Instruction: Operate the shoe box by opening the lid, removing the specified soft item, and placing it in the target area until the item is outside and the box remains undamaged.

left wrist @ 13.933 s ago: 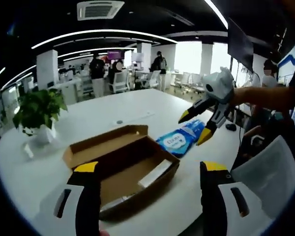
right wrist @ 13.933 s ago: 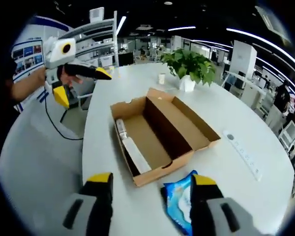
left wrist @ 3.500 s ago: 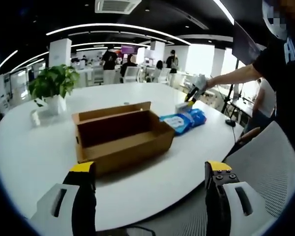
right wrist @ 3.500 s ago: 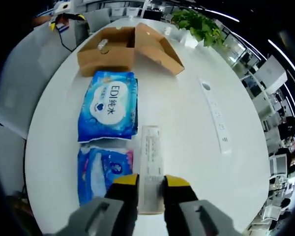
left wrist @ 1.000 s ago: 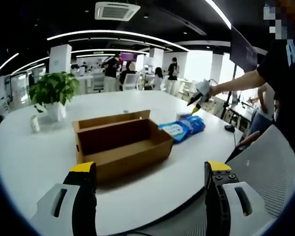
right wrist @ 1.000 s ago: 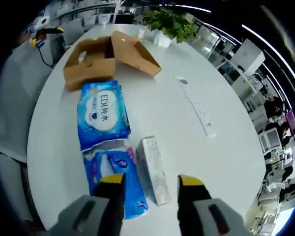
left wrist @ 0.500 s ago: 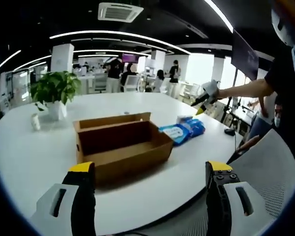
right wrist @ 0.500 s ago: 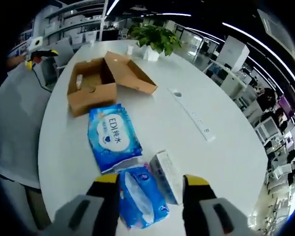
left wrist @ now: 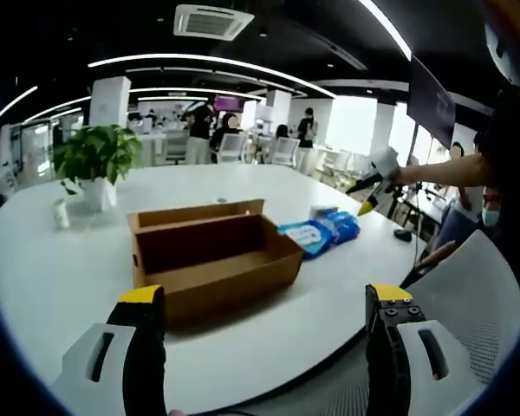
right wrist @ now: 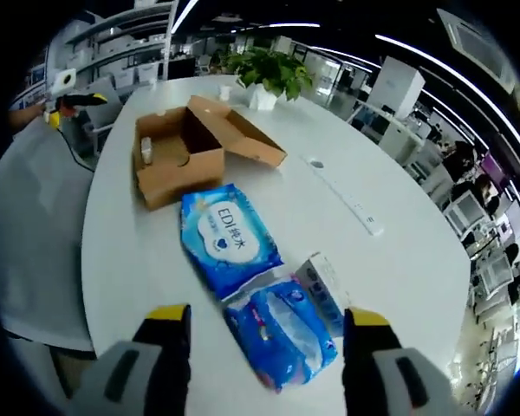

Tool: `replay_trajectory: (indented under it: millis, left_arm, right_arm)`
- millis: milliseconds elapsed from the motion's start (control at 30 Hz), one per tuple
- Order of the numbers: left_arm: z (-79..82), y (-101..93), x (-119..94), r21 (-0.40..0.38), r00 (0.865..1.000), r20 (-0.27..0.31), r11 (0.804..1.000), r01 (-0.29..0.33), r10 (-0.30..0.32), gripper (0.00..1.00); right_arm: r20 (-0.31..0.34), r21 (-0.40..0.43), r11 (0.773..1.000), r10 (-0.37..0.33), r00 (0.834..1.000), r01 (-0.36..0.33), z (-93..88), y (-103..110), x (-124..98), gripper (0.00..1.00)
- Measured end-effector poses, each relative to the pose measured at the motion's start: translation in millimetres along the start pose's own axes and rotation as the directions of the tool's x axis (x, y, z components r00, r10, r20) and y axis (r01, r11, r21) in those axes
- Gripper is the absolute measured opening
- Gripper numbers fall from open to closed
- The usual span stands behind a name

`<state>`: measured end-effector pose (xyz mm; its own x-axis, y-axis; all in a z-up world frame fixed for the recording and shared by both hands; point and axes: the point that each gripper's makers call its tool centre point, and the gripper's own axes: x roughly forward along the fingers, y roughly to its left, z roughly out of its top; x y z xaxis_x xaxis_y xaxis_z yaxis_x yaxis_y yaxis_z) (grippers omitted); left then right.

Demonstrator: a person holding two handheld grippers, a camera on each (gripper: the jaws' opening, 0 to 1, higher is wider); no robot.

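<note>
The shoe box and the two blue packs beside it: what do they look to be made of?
The shoe box looks like plain brown cardboard, matte, with raw edges and a folded-back lid. The larger blue pack and the smaller blue pack look like glossy plastic film, wrinkled and catching highlights, probably soft wipes or tissue packs.

Right gripper (right wrist: pixel 266 329): yellow-tipped jaws wide apart, holding nothing, above white round table (right wrist: pixel 390 260). Between the jaws, small blue plastic wipes pack (right wrist: pixel 282 336); white carton (right wrist: pixel 322 290) touching it at 2 o'clock. Larger blue wipes pack (right wrist: pixel 228 237) at 11 o'clock. Open brown cardboard shoe box (right wrist: pixel 180 149) beyond, lid flipped back. Left gripper (right wrist: pixel 69 94) at 10 o'clock. Green potted plant (right wrist: pixel 267 71) at 12.
</note>
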<state>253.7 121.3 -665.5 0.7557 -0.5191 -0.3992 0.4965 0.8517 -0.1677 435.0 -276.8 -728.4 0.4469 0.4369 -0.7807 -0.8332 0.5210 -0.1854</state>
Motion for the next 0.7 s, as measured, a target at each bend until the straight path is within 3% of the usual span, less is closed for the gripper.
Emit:
replay_trajectory:
  millis: [233,333,700]
  left_arm:
    - [1.3,1.1,-0.6,0.010,1.000,0.004,1.000,-0.008,0.008,1.00]
    - [2.9,0.9,-0.8,0.004,1.000,0.012,1.000,-0.006,0.006,1.00]
    - [0.3,-4.2,-1.3,0.031,1.000,-0.008,0.999,0.020,-0.019,0.96]
  right_arm:
    - [0.042,0.094,0.994,-0.053,0.998,0.049,6.0,18.1,-11.3,0.84]
    - [0.064,0.106,0.992,-0.082,0.995,0.075,9.6,23.7,-16.1,0.83]
    - [0.112,0.224,0.966,-0.155,0.981,0.127,23.3,54.4,-34.3,0.96]
